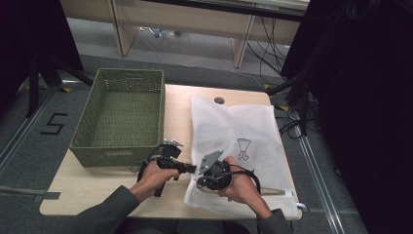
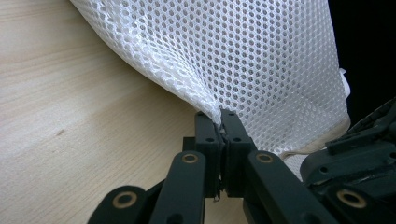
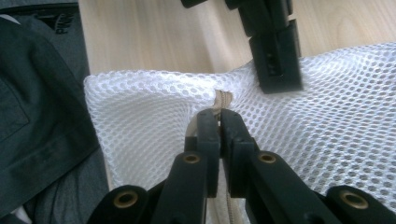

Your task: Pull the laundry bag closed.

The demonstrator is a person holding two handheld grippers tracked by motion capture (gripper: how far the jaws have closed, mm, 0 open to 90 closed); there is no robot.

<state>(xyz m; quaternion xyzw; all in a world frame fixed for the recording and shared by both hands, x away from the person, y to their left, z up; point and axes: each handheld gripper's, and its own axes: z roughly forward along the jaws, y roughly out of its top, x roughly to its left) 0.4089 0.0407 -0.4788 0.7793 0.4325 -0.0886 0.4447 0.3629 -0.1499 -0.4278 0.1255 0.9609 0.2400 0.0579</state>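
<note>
Both claws meet at the near left corner of the white mesh bag [image 1: 238, 141], which lies flat on the table [image 1: 97, 187] right of the basket [image 1: 119, 114]. My left claw [image 2: 220, 122] pinches mesh; my right claw [image 3: 219, 119] clamps what looks like the drawstring [image 3: 222, 99], just beside it.
</note>
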